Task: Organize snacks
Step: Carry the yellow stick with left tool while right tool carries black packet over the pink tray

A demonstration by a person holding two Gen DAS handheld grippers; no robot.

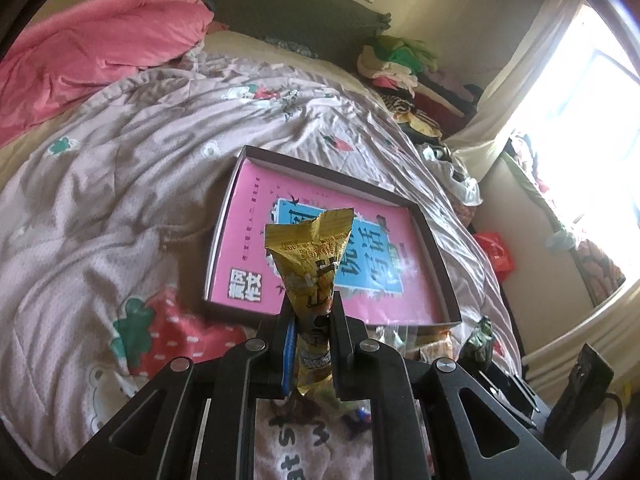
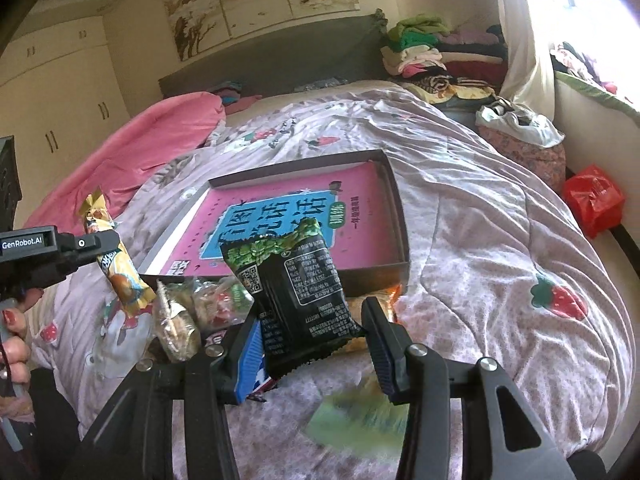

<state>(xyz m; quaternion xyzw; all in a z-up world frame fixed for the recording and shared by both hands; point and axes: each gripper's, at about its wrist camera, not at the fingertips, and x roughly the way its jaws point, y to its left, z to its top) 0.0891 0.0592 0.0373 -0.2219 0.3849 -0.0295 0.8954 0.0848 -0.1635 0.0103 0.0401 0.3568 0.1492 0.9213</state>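
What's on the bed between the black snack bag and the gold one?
In the right wrist view, a heap of clear-wrapped snacks lies on the quilt between the black snack bag and the gold snack packet.

- Gold snack packet [image 1: 310, 264]: long, crinkled foil, upright, top end torn, raised in front of the shallow box [image 1: 434, 236].
- Black-and-green snack packet [image 2: 298, 292]: flat, label side showing, tilted, held above the box's near edge.
- Clear-wrapped snacks [image 2: 192, 312]: loose heap just beside the box's near edge.
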